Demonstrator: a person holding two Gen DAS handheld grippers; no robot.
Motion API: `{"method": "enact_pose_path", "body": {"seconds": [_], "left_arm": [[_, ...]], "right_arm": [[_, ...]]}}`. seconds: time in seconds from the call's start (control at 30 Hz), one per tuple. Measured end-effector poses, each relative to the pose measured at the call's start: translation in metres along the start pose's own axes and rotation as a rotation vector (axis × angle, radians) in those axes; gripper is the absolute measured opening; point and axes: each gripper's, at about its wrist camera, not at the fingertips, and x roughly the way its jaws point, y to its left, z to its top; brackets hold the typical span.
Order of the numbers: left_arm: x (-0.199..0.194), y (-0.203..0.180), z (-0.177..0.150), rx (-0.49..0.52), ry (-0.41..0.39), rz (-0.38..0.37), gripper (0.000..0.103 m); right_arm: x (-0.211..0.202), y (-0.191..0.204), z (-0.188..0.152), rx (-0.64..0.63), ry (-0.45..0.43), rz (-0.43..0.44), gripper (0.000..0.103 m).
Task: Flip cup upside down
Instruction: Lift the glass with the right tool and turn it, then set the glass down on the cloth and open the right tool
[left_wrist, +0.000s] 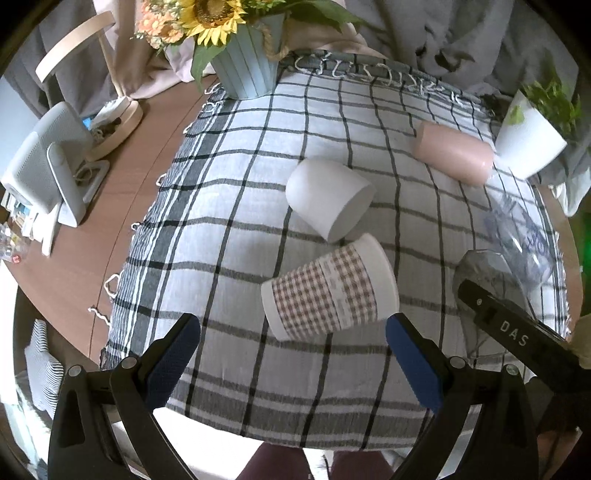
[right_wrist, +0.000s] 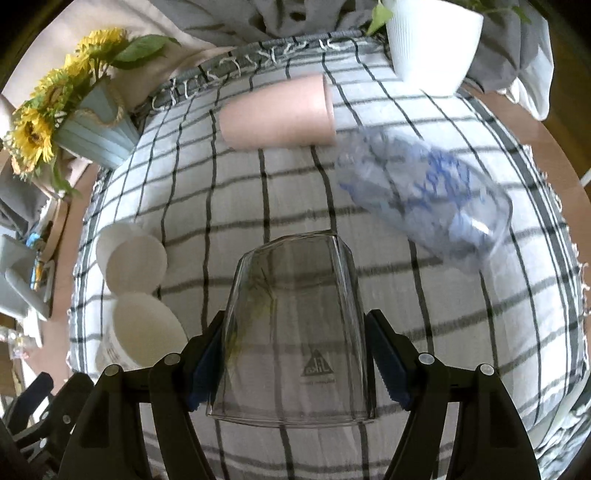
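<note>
My right gripper (right_wrist: 295, 354) is shut on a clear glass cup (right_wrist: 291, 325), held over the checked cloth with its base pointing away from me and its rim towards the camera. The same glass shows at the right of the left wrist view (left_wrist: 484, 273), with the right gripper's black finger (left_wrist: 517, 332) on it. My left gripper (left_wrist: 291, 339) is open and empty, just in front of a checked paper cup (left_wrist: 328, 291) lying on its side. A white cup (left_wrist: 328, 195), a pink cup (left_wrist: 454, 151) and a clear printed plastic cup (right_wrist: 424, 192) also lie on their sides.
A checked cloth (left_wrist: 221, 229) covers the round wooden table (left_wrist: 74, 266). A blue vase of sunflowers (left_wrist: 243, 62) stands at the back left, a white plant pot (left_wrist: 528, 136) at the back right. A grey device on a stand (left_wrist: 51, 162) is at the left.
</note>
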Motion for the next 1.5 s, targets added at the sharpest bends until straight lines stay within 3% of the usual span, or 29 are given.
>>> {"method": "enact_pose_path", "body": {"seconds": [0.53, 0.87, 0.97, 1.17, 1.5], "left_arm": [[-0.002, -0.005, -0.026, 0.005, 0.027, 0.031, 0.102], [-0.005, -0.005, -0.030, -0.010, 0.038, 0.033, 0.102], [-0.011, -0.002, -0.029, -0.021, 0.025, 0.027, 0.102], [-0.029, -0.011, -0.029, 0.007, -0.014, 0.000, 0.102], [-0.048, -0.058, -0.025, 0.126, -0.055, -0.077, 0.102]], "right_arm": [[0.017, -0.008, -0.031, -0.014, 0.115, -0.008, 0.072], [0.018, -0.010, -0.037, -0.025, 0.125, 0.000, 0.073], [0.010, -0.011, -0.036, -0.012, 0.103, 0.026, 0.079], [-0.039, -0.022, -0.042, -0.004, -0.009, 0.057, 0.080], [-0.098, -0.055, -0.051, 0.052, -0.101, -0.016, 0.082]]}}
